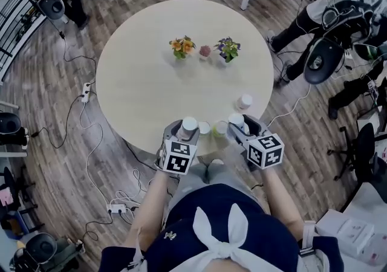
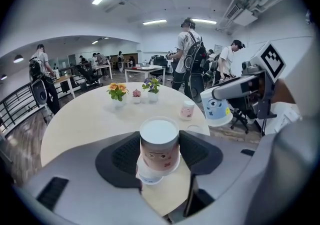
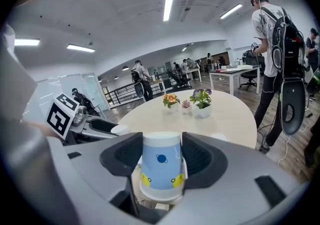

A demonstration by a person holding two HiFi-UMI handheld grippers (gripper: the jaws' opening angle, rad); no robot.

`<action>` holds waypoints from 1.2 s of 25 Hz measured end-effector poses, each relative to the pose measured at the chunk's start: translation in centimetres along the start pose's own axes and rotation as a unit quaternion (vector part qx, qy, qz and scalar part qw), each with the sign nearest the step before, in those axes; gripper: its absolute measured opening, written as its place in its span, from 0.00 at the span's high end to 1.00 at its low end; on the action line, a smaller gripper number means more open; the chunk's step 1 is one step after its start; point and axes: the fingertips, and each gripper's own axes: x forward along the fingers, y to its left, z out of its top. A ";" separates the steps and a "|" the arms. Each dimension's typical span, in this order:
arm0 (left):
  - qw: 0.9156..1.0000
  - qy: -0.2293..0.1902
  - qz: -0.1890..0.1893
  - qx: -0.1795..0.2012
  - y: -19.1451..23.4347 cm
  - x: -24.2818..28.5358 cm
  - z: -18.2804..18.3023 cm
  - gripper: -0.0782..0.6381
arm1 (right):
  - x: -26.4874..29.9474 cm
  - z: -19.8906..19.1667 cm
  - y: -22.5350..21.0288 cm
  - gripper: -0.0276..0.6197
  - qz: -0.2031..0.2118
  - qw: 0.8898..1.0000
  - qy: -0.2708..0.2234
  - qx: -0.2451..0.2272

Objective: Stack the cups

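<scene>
A round tabletop (image 1: 139, 71) was seen from above, w/ both tools held over its near edge. The left tool (image 1: 188, 126) was clamped on a pink cup (image 2: 159, 146), upside down, and the right tool (image 1: 237, 122) was clamped on a blue cup (image 3: 161, 166), also upside down, the two approx. side by side. Two more cups (image 1: 204, 127) were set btwn the tools at the edge, a lone cup (image 1: 244, 102) was stood further in to the right, and three small flower pots (image 1: 205, 51) were lined up near the centre.
</scene>
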 end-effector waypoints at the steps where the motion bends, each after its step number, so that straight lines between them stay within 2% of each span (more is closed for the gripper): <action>1: 1.000 -0.002 0.003 -0.003 0.0 0.0 0.0 0.53 | -0.2 -0.1 0.0 0.57 0.001 1.000 0.000 0.000; 7: 1.000 -0.007 0.008 -0.018 -0.3 0.3 -0.3 0.53 | -0.9 -0.4 0.4 0.57 0.005 1.000 0.002 -0.005; 19: 1.000 -0.015 0.024 0.005 -0.9 0.7 -0.3 0.53 | -1.3 -0.6 1.8 0.57 0.019 1.000 0.004 -0.017; 25: 0.999 -0.014 0.023 0.024 -1.1 1.3 -0.2 0.53 | -0.9 -0.2 2.5 0.57 0.026 0.999 0.003 -0.019; 30: 0.999 -0.012 0.019 0.025 -1.3 1.4 -0.4 0.53 | -0.1 0.0 3.3 0.57 0.036 0.999 0.005 -0.027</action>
